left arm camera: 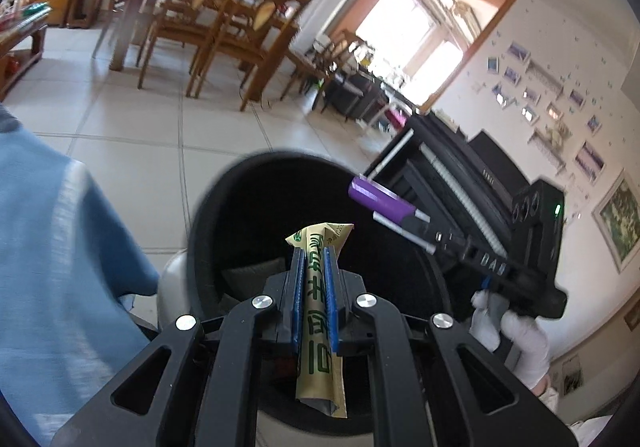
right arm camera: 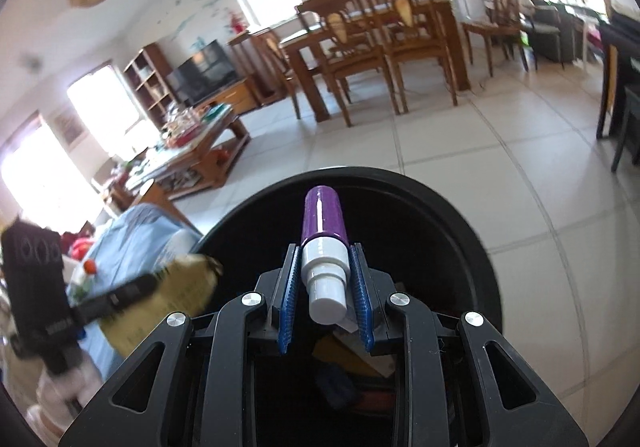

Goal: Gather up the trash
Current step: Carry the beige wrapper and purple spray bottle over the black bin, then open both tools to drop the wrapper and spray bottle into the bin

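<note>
Tiled floor [right arm camera: 460, 175], black bin [right arm camera: 472, 231] below, left hand-held gripper [left arm camera: 316, 279] pinching creased yellow-green sachet [left arm camera: 320, 311], right hand-held gripper [right arm camera: 326, 283] clamping purple-capped white tube [right arm camera: 323, 243].

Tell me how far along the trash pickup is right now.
Done: some scraps already lie inside the black bin. In hand: the left tool is shut on a yellow wrapper, the right tool is shut on a purple-and-white tube, both above the bin's opening. Left: releasing both. Whether more trash remains elsewhere can't be told.
</note>
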Action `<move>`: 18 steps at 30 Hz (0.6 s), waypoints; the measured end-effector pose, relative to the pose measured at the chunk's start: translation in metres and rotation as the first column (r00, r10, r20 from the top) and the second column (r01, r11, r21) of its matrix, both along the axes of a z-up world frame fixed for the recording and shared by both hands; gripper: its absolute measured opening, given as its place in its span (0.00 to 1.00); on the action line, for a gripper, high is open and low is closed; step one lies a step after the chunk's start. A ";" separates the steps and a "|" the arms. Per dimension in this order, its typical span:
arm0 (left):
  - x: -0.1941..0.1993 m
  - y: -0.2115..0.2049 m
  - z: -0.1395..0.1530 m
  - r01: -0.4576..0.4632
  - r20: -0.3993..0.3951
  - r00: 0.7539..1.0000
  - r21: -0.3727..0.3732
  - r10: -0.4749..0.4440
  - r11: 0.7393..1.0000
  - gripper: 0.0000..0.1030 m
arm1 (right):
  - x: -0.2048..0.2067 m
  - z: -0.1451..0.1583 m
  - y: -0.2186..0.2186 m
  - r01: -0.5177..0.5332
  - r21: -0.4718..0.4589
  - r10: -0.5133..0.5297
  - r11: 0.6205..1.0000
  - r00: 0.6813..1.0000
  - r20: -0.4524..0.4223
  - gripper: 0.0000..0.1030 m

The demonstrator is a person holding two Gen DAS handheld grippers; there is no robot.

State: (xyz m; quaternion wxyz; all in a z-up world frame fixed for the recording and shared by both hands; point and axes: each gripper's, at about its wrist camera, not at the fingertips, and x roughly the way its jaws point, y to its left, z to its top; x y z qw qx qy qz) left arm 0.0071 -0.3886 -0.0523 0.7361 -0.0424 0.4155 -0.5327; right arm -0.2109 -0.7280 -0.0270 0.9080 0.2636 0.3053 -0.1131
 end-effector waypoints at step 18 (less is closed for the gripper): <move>-0.043 -0.039 -0.020 0.097 0.188 0.974 0.162 -0.127 0.982 0.11 | 0.013 -0.014 -0.017 0.008 0.071 -0.009 0.997 1.000 0.013 0.25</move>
